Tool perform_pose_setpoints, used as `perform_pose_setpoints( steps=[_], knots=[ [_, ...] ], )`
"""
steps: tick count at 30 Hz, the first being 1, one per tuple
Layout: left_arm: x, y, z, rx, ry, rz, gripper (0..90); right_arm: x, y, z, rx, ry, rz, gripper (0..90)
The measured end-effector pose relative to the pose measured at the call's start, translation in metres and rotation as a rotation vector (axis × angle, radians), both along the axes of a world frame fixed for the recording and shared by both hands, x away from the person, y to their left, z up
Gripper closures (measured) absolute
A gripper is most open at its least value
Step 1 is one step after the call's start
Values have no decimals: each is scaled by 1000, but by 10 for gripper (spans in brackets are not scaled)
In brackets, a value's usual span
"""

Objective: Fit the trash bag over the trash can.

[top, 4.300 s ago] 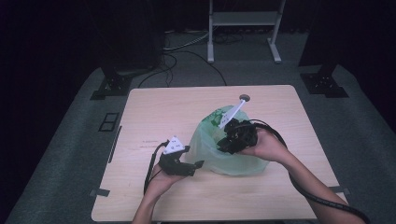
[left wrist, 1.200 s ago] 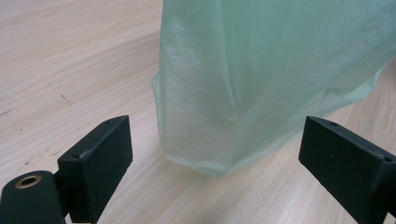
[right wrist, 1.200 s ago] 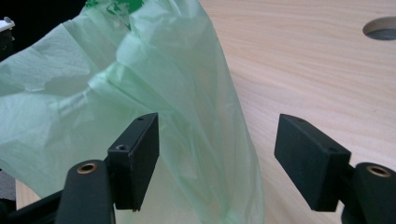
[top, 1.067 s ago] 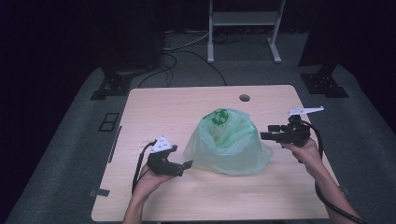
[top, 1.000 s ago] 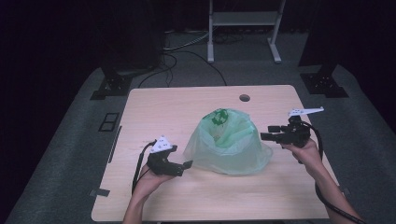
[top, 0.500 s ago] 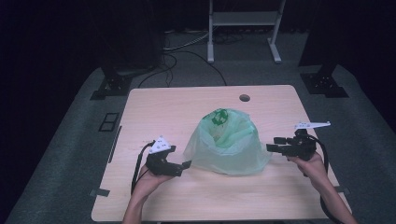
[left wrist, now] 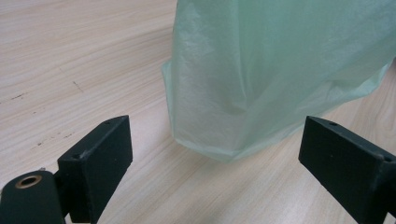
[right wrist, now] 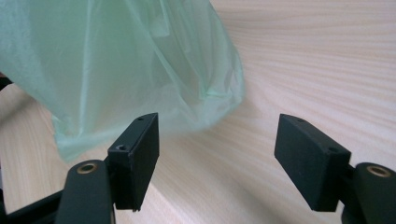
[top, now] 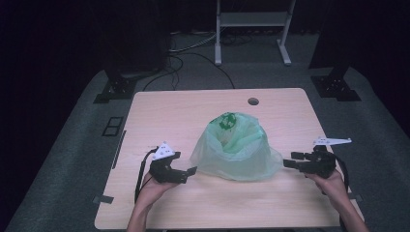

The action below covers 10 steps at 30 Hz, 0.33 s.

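A pale green translucent plastic bag [top: 237,150] stands bunched up in the middle of the wooden table [top: 169,111], with a dark green knot or print at its top. My left gripper [top: 189,171] rests on the table just left of the bag, open, its jaws pointing at the bag's lower edge [left wrist: 224,140] without touching it. My right gripper [top: 293,160] sits at the bag's right side, also open and holding nothing; the bag [right wrist: 121,70] lies just beyond its jaws.
A round cable hole [top: 252,101] lies near the table's far edge. Black stand bases [top: 116,87] and a white frame [top: 251,29] stand on the dark floor behind the table, with cables running between them.
My right gripper let go of the bag's top, swung out to the right and came down toward the front edge. The bag settled upright. The left gripper barely moved.
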<state>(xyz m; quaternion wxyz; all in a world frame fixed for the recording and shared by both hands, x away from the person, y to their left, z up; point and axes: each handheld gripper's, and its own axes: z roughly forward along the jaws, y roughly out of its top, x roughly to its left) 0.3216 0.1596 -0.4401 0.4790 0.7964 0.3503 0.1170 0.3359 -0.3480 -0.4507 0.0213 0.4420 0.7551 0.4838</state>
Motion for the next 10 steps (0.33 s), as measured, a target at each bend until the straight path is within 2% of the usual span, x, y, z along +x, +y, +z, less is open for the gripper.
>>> perform_pose_setpoints(
  steps=[4,10],
  knots=[
    [0,0,0,2,0,5,87,-7,-4,-1,6,-7,-10,302],
    [0,-1,-1,4,4,2,86,-22,-7,-11,19,-4,-16,302]
  ],
)
